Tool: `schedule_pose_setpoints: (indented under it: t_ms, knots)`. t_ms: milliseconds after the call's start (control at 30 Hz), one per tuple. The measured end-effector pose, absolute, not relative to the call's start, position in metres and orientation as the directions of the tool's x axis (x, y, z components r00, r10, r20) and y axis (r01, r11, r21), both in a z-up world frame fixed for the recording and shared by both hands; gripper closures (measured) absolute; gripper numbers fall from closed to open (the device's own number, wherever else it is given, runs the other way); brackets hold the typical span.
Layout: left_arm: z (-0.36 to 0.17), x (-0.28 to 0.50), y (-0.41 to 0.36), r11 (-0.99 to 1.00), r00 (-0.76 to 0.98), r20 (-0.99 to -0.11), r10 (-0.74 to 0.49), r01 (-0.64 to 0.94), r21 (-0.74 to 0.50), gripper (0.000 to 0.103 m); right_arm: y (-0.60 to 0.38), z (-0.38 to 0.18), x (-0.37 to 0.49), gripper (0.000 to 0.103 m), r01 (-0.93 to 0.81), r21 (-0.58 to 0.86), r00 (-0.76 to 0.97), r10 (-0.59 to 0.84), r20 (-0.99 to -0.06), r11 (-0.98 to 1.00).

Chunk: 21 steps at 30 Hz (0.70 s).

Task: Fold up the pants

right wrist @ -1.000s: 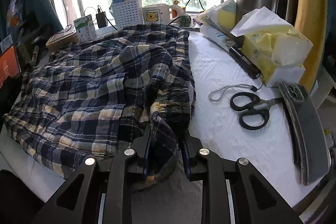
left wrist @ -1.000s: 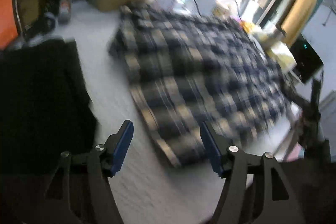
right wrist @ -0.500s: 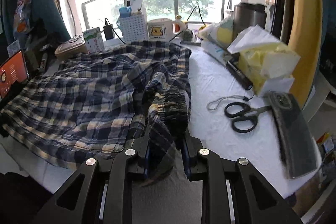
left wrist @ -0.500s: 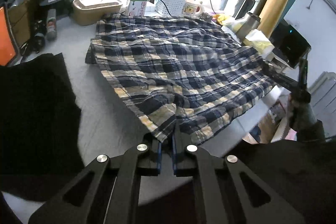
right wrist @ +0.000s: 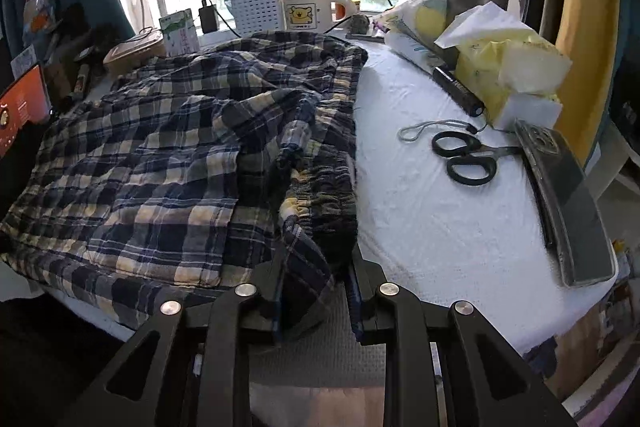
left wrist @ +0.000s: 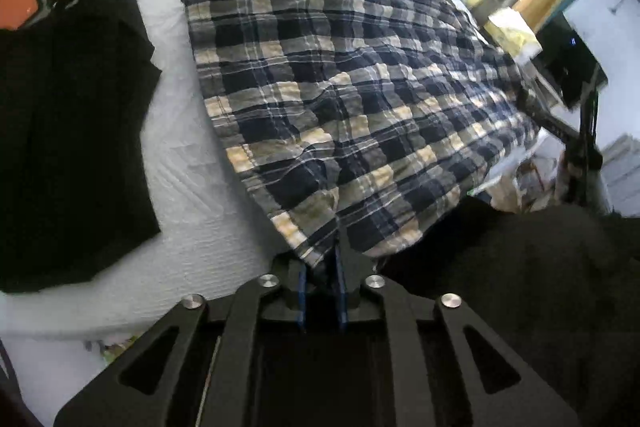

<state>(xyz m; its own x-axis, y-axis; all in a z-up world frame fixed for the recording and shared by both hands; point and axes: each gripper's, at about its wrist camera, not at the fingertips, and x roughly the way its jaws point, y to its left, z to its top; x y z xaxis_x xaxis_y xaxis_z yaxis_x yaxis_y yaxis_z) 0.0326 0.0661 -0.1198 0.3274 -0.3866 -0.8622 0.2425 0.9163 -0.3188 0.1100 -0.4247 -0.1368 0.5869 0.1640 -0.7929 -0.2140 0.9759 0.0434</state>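
left gripper (left wrist: 320, 291) clamps pants (left wrist: 340, 99) hem, bottom centre | right gripper (right wrist: 316, 291) pinches waistband | we judge: corners held, no fold made yet

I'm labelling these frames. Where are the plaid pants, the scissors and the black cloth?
plaid pants (left wrist: 340, 75), left wrist view, middle of the fabric
scissors (right wrist: 466, 157), right wrist view, black handles
black cloth (left wrist: 68, 131), left wrist view, centre

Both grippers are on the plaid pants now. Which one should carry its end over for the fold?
Probably the left. The left gripper pinches a thin hem corner of the plaid pants, light to lift. The right gripper clamps the bunched waistband, a good anchor beside the scissors.
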Motion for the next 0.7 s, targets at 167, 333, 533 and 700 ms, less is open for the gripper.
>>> schedule_pose_setpoints:
  t_ms: [167,333,533,700]
  knots:
    - [-0.102,0.03,0.107,0.947,0.365,-0.881,-0.301,0.223,-0.231,0.081,-0.438,-0.122,0.115,0.048,-0.193,0.015,0.627,0.135,-0.767,0.981]
    - [-0.076,0.055,0.148,0.983,0.478,-0.863,-0.162,0.158,-0.097,0.081,-0.456,-0.102,0.135,0.048,-0.199,0.02,0.631,0.144,-0.762,0.98]
    - [-0.071,0.124,0.134,0.978,0.583,-0.791,-0.185,0.184,-0.094,0.066,-0.455,-0.074,0.159,0.048,-0.221,-0.016,0.661,0.138,-0.738,0.975]
    - [-0.096,0.192,0.121,0.979,0.576,-0.792,-0.201,0.137,-0.149,0.066,-0.455,-0.092,0.154,0.048,-0.236,-0.04,0.567,0.104,-0.817,0.971]
